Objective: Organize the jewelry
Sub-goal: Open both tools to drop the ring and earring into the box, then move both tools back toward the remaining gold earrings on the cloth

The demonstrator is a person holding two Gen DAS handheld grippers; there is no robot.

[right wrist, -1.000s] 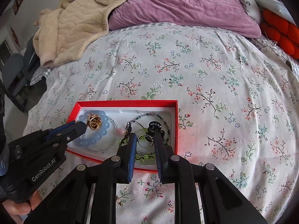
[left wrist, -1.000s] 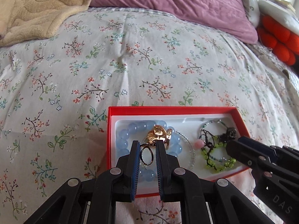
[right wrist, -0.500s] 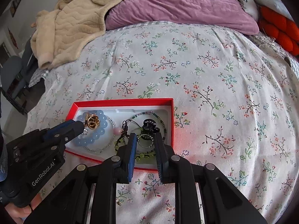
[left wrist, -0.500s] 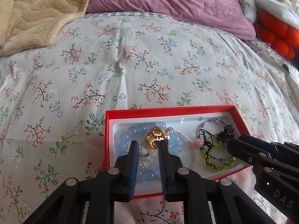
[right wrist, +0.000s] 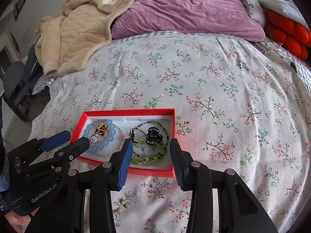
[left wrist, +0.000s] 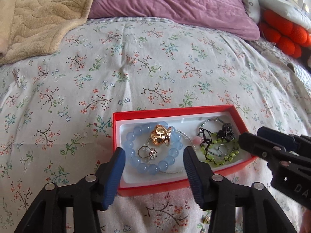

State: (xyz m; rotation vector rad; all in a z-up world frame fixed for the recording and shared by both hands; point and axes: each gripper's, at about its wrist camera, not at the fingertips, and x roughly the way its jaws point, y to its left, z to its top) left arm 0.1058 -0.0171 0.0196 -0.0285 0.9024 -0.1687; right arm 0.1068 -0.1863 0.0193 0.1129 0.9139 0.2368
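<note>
Nearest, the left gripper (left wrist: 153, 152) has its fingers spread wide and holds nothing; the right gripper (right wrist: 149, 143) is also wide open and empty. Between the left fingers lies a small silver ring (left wrist: 147, 153) inside the blue bead bracelet (left wrist: 155, 149), in the red box (left wrist: 175, 109) on the floral bedspread (left wrist: 155, 68). To finish this step well, I think both grippers should draw straight back, so no cord catches. The green bead bracelet (right wrist: 147, 156) and black clip (right wrist: 153, 135) lie tangled. Farther are a beige blanket (right wrist: 77, 38) and purple pillow (right wrist: 184, 9)
</note>
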